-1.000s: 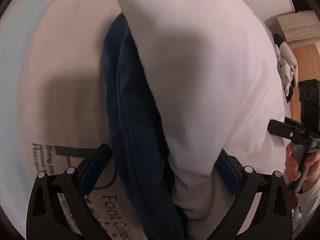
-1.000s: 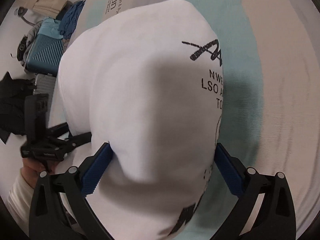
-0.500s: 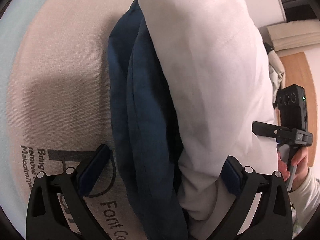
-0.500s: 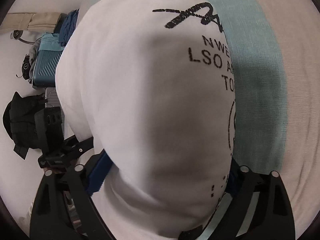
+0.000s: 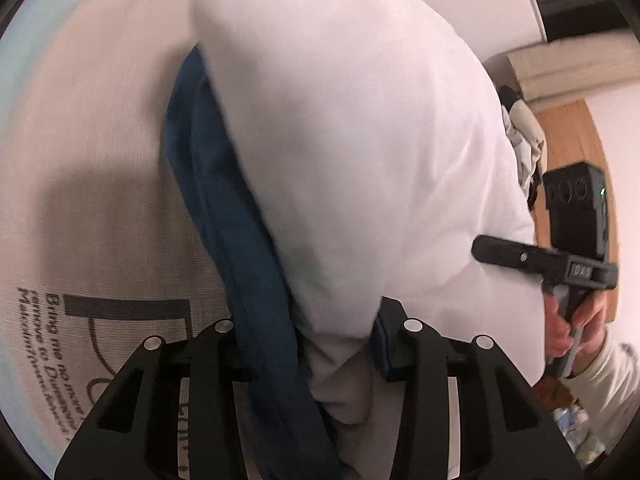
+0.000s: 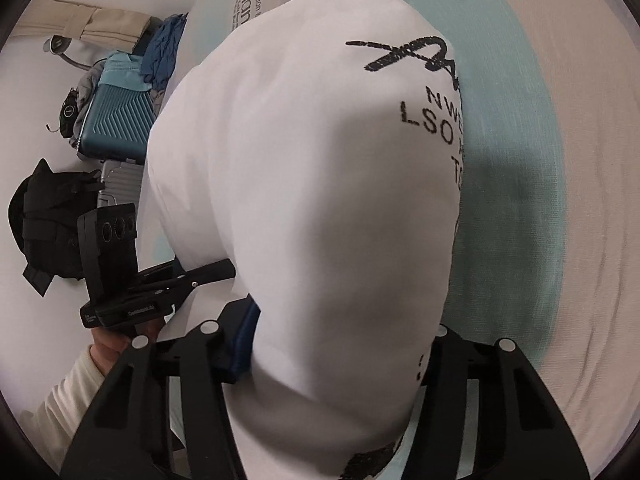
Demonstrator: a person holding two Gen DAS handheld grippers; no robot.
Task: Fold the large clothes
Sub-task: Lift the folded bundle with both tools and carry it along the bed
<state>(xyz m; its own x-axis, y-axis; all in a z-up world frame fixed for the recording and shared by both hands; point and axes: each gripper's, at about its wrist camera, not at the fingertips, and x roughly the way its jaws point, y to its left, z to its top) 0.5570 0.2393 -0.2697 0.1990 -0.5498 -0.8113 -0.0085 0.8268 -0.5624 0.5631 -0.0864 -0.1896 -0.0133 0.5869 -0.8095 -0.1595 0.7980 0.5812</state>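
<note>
Left hand-held gripper [image 5: 308, 344], bottom centre: jaws clenched on the white garment [image 5: 360, 140] and a navy garment [image 5: 224, 216] bunched beside it. Right hand-held gripper [image 6: 340, 344], bottom centre: clamped on the same white garment [image 6: 312, 200], which fills mid-frame above a printed sheet [image 6: 560, 160]. Teal suitcase [image 6: 116, 124] upper left.

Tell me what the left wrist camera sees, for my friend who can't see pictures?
The left gripper is pinching a big white shirt together with dark blue cloth, lifted above a beige printed sheet. At the right edge, a hand holds the right gripper against the same shirt.
</note>
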